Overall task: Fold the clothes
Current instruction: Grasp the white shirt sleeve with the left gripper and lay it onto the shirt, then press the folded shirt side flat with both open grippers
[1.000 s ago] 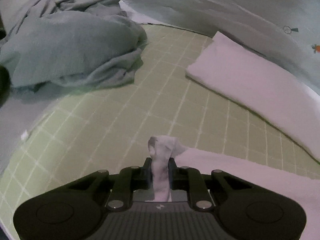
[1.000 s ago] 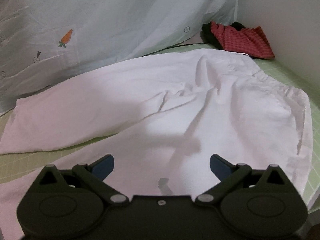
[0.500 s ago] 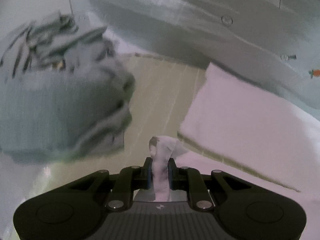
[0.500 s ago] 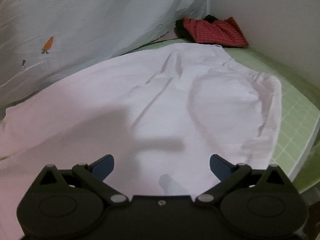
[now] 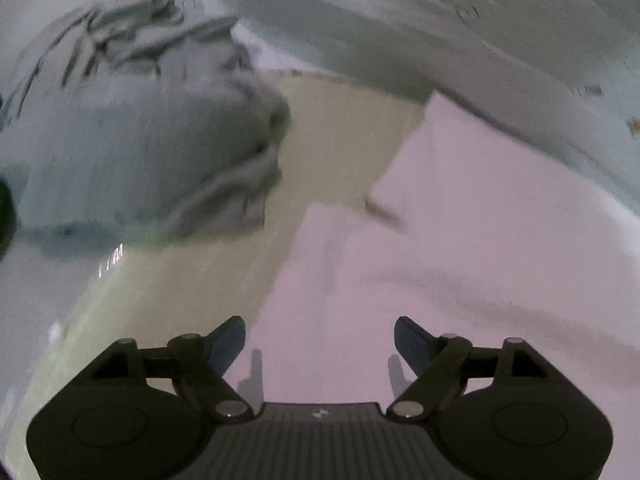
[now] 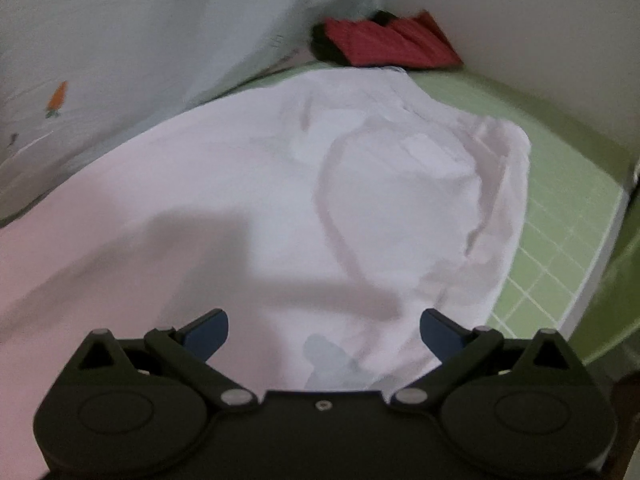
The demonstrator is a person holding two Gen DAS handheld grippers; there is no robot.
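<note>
1. Although the white garment [image 5: 460, 248] lay spread over the green gridded mat [image 5: 224, 264], folding looked only begun: one leg or panel appeared laid across another near the left gripper [image 5: 320, 340], and in the right wrist view the far end [image 6: 420, 184] was rumpled and not squared.
2. The left gripper's jaws had just been opening and stood spread above the white cloth, nothing between the pads (the fabric lay flat beneath them, not pinched).
3. The right gripper [image 6: 322, 326] was likewise spread wide and empty, hanging over the near part of the same garment, its shadow falling across the cloth.
4. Still waiting, by my judgement, was the grey garment [image 5: 132, 152], heaped unfolded on the mat beyond the left gripper and well apart from the white one.
5. A red garment [image 6: 384, 44] sat at the far corner against the wall, compact, possibly folded already; blur prevented certainty.
6. What remained, as I judged it, was to smooth the white piece's wrinkled end, complete further folds until it was a neat packet, then take up the grey heap.
</note>
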